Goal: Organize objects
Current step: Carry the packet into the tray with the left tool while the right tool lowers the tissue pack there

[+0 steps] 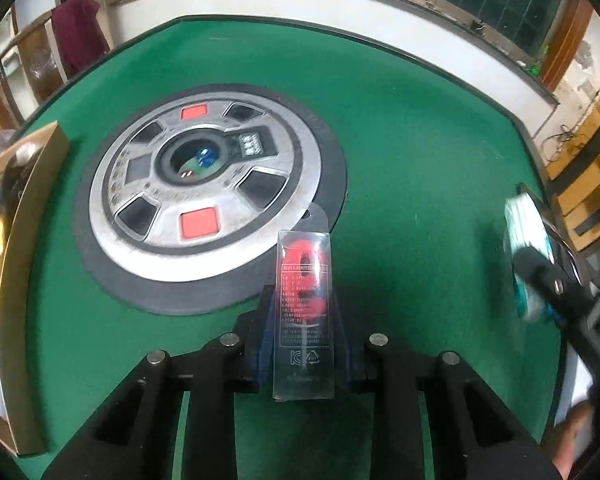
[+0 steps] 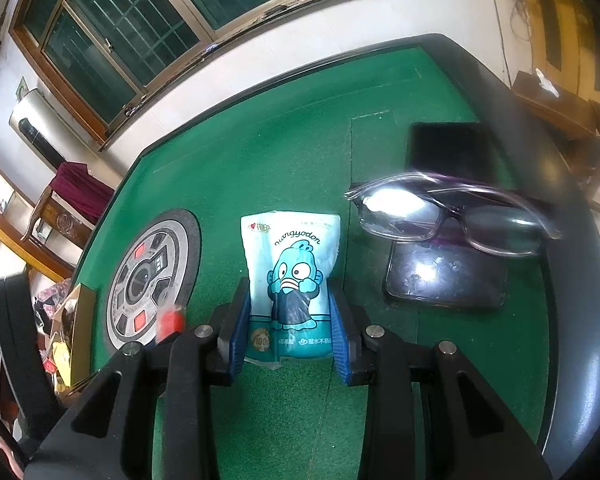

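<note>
A clear plastic package (image 1: 302,344) with red pieces inside stands upright between the blue pads (image 1: 265,320) of my left gripper (image 1: 302,292), which is shut on it just above the green felt table (image 1: 420,160). In the right wrist view it shows as a red blur (image 2: 170,320) at the lower left. My right gripper (image 2: 289,292) is shut on a teal and white tissue pack (image 2: 294,252) printed with a cartoon fish. That pack (image 1: 526,248) and a black finger (image 1: 556,284) of the right gripper also appear blurred at the right edge of the left wrist view.
A round silver and black hub (image 1: 204,196) is set into the table's middle. Purple-framed glasses (image 2: 448,212) rest over a black phone (image 2: 444,280), with a black box (image 2: 448,152) behind. A brown cardboard box (image 1: 28,240) with items stands at the left edge. A raised dark rim (image 2: 572,280) borders the table.
</note>
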Demonstrator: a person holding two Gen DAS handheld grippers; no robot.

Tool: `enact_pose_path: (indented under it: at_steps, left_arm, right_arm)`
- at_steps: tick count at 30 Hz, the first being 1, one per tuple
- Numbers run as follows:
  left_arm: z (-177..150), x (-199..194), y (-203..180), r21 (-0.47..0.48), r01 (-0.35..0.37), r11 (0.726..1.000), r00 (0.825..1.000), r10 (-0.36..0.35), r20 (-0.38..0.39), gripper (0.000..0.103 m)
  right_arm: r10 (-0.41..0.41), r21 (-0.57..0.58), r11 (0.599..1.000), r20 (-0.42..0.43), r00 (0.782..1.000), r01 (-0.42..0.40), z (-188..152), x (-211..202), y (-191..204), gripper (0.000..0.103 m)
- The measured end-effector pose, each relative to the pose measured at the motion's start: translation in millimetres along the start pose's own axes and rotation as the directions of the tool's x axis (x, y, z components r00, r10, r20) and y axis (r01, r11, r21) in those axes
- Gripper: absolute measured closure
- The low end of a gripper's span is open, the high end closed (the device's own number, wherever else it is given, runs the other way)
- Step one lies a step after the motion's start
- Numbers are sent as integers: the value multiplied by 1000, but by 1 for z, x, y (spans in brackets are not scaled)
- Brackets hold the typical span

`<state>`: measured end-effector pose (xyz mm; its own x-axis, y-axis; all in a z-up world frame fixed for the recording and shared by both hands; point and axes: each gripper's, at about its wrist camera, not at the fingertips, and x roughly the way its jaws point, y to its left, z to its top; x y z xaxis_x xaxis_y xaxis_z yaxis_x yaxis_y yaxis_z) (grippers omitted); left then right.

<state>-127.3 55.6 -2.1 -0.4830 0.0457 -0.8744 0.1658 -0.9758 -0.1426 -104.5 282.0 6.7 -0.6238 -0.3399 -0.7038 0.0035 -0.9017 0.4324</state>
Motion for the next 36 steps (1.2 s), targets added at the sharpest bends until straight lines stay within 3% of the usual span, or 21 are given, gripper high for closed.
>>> enact_pose_path:
  at_steps: [6, 11, 17, 22, 30, 36]
  left_arm:
    - [-16, -33, 27, -3, 93, 996, 995, -92, 48, 80]
    - [-30, -74, 64, -4, 160, 987, 980, -159, 117, 80]
    - [-45, -116, 105, 9, 151, 988, 965, -150, 215, 80]
    - [-62, -141, 160, -49, 174, 984, 950, -154, 273, 80]
    - [-62, -156, 259, -191, 200, 961, 930, -125, 345, 79]
    - [-66, -150, 303, -234, 187, 954, 932, -96, 350, 79]
  right_arm:
    - [2, -62, 998, -4, 1000, -2, -5, 0, 15, 71]
    - [20, -134, 991, -6, 1000, -20, -12, -3, 38, 71]
    - [24, -219, 975, -6, 1000, -24, -27, -8, 69, 71]
    - [68, -241, 968, -42, 997, -76, -39, -9, 87, 71]
    - [173, -310, 929, -123, 977, -204, -72, -18, 144, 71]
    - [229, -385, 878, -184, 956, -284, -109, -23, 196, 71]
